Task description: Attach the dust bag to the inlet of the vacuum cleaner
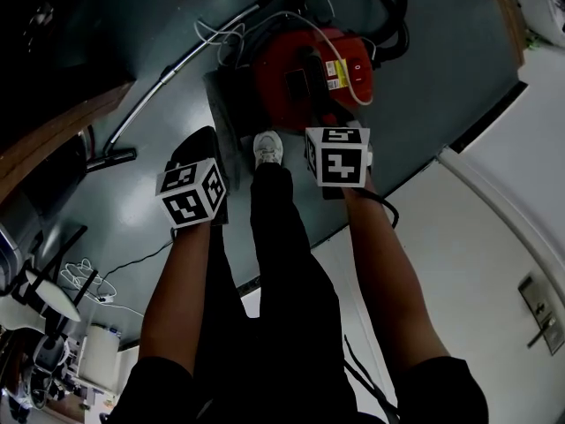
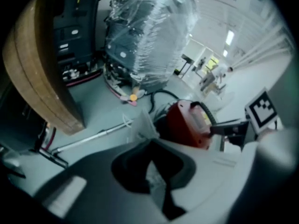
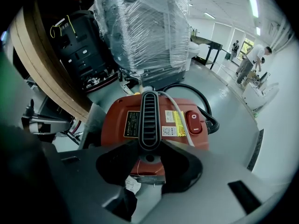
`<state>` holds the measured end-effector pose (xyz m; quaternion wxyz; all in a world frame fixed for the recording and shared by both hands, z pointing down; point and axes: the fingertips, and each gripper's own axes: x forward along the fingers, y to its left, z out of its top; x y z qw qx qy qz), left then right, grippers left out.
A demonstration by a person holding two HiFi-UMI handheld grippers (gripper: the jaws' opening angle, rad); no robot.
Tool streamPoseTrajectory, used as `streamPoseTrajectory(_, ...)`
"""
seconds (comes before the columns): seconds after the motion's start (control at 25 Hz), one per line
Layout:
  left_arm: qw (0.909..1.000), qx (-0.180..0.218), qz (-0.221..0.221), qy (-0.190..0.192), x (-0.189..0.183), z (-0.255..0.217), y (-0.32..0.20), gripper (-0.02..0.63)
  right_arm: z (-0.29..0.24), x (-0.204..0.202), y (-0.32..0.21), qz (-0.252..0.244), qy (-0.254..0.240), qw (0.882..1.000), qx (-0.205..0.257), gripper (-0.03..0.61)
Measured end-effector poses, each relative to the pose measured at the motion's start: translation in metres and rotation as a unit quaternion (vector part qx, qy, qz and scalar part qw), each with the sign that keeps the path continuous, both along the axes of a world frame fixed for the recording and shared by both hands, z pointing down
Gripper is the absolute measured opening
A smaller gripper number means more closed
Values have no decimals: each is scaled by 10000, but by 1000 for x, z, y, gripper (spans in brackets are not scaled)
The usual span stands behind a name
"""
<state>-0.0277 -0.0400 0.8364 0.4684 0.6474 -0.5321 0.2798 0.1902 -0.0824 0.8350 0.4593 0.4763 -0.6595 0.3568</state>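
The left gripper (image 2: 152,143) has its jaws pressed together with nothing between them, and it hangs to the left of the vacuum cleaner (image 3: 114,118), nearer than it and apart from it. The right gripper (image 3: 149,146) points steeply down, its jaws closed on the near end of the black ribbed handle (image 3: 149,118) that runs along the top of the red body. A red rocker switch (image 3: 193,117) sits right of the handle and a pale cord (image 3: 174,107) crosses between them. A grey panel (image 3: 91,120) stands against the vacuum's left side. The dust bag cannot be picked out for certain in any view. The person's white shoe (image 1: 267,147) is just near of the vacuum, between the grippers. A black hose (image 3: 196,94) loops on the far right, a metal tube (image 1: 190,56) lies on the floor (image 1: 424,51) to the left, and a film-wrapped machine (image 3: 145,27) stands beyond
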Motion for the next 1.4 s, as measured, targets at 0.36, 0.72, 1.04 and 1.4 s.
streamPoseTrajectory(0.36, 9990, 444, -10, -9, -14, -84, -16, 0, -87, -1, 6, 682, 62, 9949, 746, -2)
streamPoseTrajectory(0.72, 9918, 1218, 259, 271, -3, -261, -60, -2, -264, -46, -10, 1424, -971, 9692, 1759, -2)
streamPoseTrajectory(1.04, 9730, 2267, 406, 127, -19, -426, -100, -2, -422, -108, -35, 927, -1678, 9408, 2795, -2)
streamPoseTrajectory(1.4, 9487, 3087, 682, -69, -17, -553, -101, -2, -565, -155, -47, 332, -2051, 8989, 3858, -2)
